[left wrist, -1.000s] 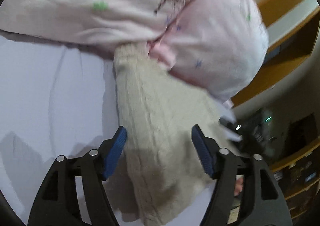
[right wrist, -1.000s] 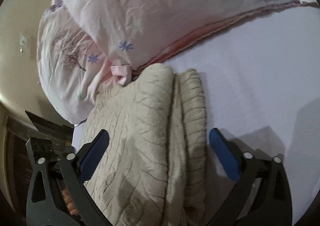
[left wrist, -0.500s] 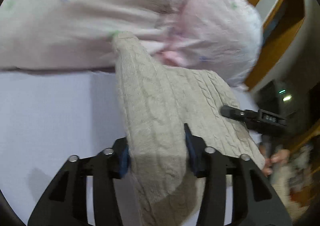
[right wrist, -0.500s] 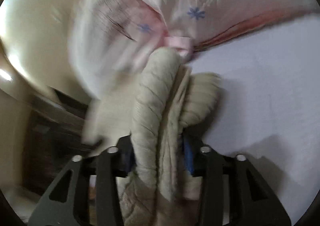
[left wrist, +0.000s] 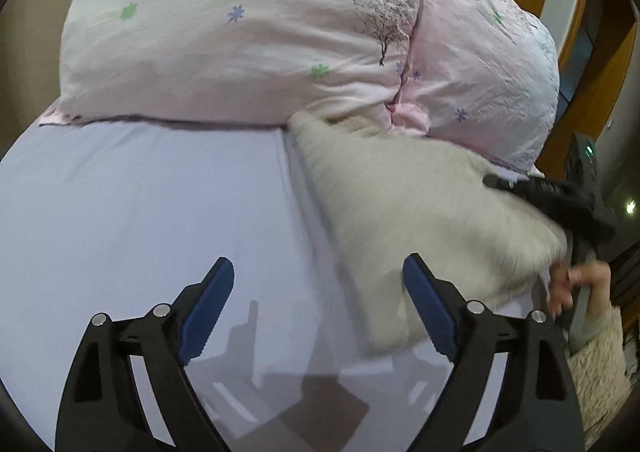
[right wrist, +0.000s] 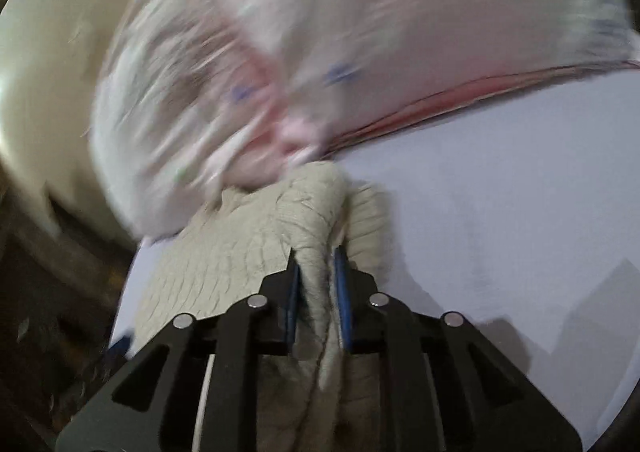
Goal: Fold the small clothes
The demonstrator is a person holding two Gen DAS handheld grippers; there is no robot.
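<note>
A folded cream cable-knit sweater [left wrist: 404, 208] lies on the pale lilac bed sheet [left wrist: 140, 204], blurred, its far end against the pink pillows. My left gripper [left wrist: 318, 304] is open and empty, above the sheet with the sweater's near edge by its right finger. My right gripper [right wrist: 316, 292] is shut on a bunched fold of the sweater [right wrist: 256, 244]. In the left wrist view the right gripper [left wrist: 560, 200] shows at the sweater's right edge, with the person's hand [left wrist: 580, 280] below it.
Two pink flowered pillows [left wrist: 248, 36] fill the back of the bed; they show blurred in the right wrist view [right wrist: 320, 52]. Wooden furniture [left wrist: 596, 64] stands to the right, past the bed's edge. Bare sheet [right wrist: 500, 212] lies to the right of the sweater.
My left gripper has let go of the sweater, opened and drawn back. My right gripper stays shut on the sweater and is moving, blurring its view.
</note>
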